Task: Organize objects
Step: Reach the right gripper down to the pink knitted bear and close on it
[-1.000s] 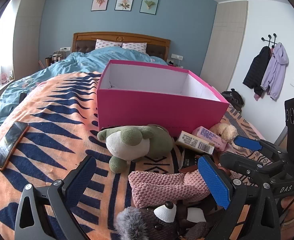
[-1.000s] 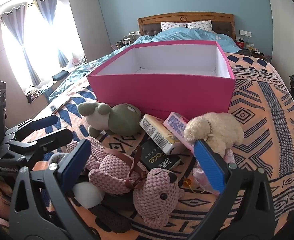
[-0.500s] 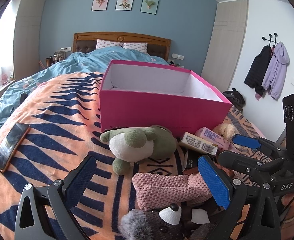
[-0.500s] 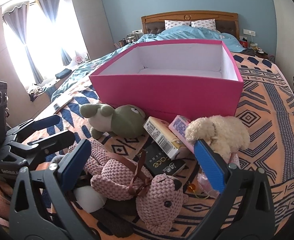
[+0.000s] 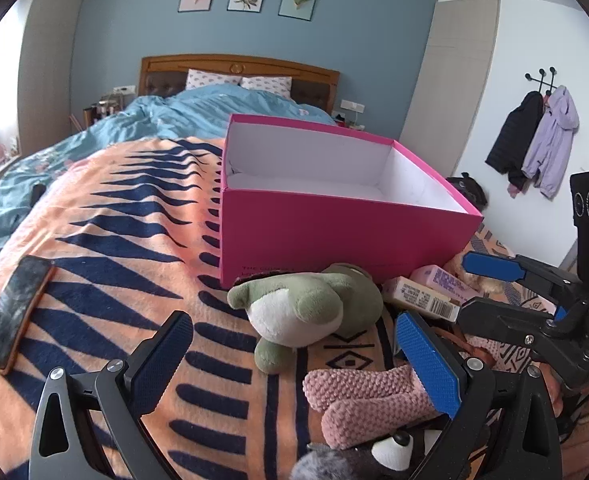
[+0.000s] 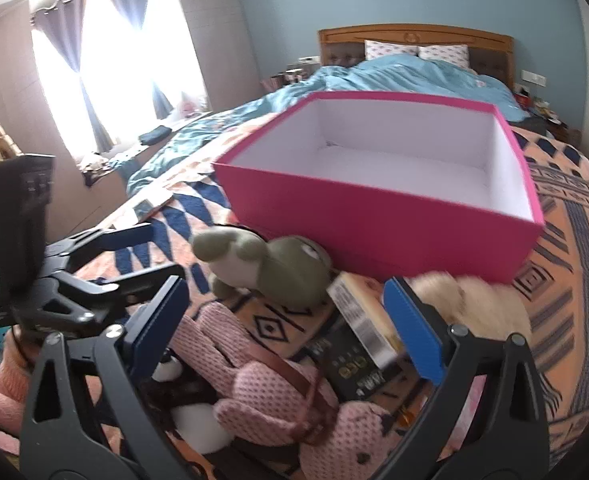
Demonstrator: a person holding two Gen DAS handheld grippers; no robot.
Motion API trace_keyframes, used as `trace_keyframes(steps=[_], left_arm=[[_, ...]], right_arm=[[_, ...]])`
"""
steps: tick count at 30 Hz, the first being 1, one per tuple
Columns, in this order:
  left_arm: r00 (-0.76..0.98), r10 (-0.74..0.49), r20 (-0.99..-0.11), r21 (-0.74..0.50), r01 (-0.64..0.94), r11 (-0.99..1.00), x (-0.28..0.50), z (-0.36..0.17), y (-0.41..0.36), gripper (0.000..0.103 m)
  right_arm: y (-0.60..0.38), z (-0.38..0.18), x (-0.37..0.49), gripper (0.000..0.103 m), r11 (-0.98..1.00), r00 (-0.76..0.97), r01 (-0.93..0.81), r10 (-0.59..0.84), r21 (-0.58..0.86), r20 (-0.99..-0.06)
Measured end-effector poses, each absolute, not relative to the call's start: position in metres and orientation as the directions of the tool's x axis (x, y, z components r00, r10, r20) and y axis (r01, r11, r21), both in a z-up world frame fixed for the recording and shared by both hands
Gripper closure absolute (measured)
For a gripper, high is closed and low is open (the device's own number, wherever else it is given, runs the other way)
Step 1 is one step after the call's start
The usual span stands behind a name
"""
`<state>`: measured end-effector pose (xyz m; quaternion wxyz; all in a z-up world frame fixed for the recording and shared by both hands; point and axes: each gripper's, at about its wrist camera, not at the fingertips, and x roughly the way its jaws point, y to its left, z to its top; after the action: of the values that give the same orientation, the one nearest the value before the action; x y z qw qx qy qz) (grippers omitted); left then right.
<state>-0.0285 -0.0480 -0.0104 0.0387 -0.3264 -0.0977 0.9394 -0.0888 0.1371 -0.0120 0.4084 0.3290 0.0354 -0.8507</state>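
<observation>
We note bed (image 5: 106, 216) under orange patterned blanket. On it: pink box (image 5: 334, 236), green plush (image 5: 302, 308), pink knitted toy (image 5: 370, 396), cream plush (image 6: 470, 304), small cartons (image 5: 422, 298), phone (image 5: 12, 316).

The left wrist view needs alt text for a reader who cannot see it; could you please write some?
An open left gripper hovers over soft toys on a patterned orange blanket: a green plush frog and a pink knitted toy. Behind them stands an empty pink box; a phone lies far left.
</observation>
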Motion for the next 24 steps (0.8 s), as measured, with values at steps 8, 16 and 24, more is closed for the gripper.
trace_keyframes(steps=[8, 16, 24], left_arm=[[-0.752, 0.209, -0.625, -0.234, -0.075, -0.969, -0.031, -0.018, -0.048, 0.002], [-0.703, 0.312, -0.639, -0.229, -0.214, -0.95, -0.013, -0.028, -0.027, 0.002], [-0.677, 0.343, -0.651, -0.217, -0.267, -0.939, -0.015, -0.03, -0.012, 0.002]], right_arm=[[0.121, -0.024, -0.096, 0.027, -0.626, -0.361, 0.747, -0.665, 0.225, -0.653], [0.18, -0.041, -0.068, 0.027, -0.672, -0.384, 0.712, -0.615, 0.204, -0.689], [0.201, -0.063, -0.062, 0.035, -0.684, -0.362, 0.673, -0.635, 0.28, -0.682]])
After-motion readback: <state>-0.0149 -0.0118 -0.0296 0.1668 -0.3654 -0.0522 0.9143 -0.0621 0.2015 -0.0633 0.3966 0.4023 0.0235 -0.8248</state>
